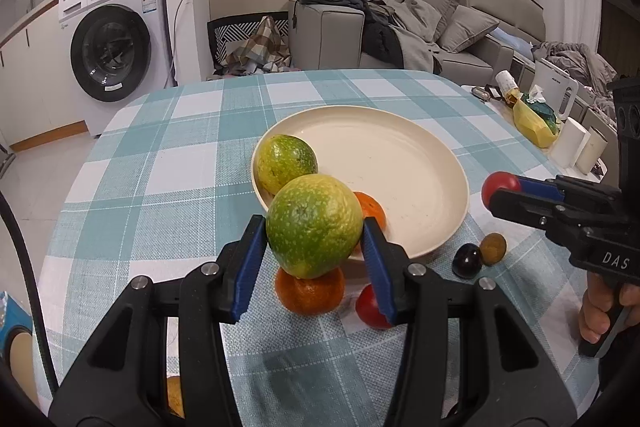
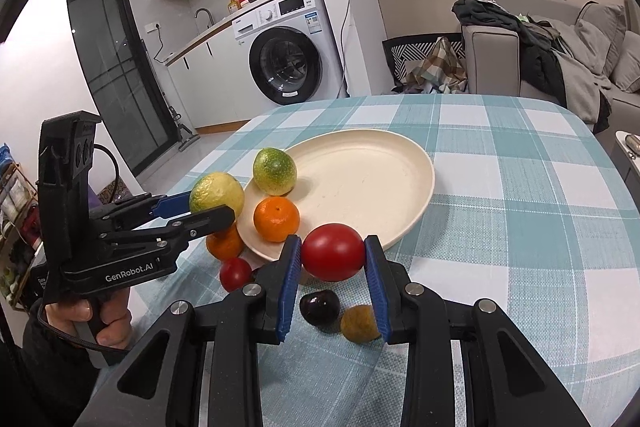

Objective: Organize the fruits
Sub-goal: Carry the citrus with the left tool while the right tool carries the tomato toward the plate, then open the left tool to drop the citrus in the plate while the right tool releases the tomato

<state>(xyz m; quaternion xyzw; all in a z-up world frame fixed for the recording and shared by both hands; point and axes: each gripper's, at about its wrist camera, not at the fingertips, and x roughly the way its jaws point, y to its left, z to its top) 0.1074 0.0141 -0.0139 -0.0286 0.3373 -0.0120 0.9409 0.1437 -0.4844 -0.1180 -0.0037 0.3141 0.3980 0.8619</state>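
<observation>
Left wrist view shows the left gripper (image 1: 315, 243) clamping a green citrus (image 1: 314, 225), lower centre, and the right gripper (image 2: 333, 259) pinching a red tomato (image 2: 333, 257), both apparently bound for the plate (image 1: 400, 163).

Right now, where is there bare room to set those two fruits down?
Most of the plate is bare, right of the green citrus and the orange on its left edge. The cloth right of it is free too. The near corner is crowded with small fruits.

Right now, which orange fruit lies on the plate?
The orange beside the green citrus on the plate; the other orange sits on the tablecloth.
</observation>
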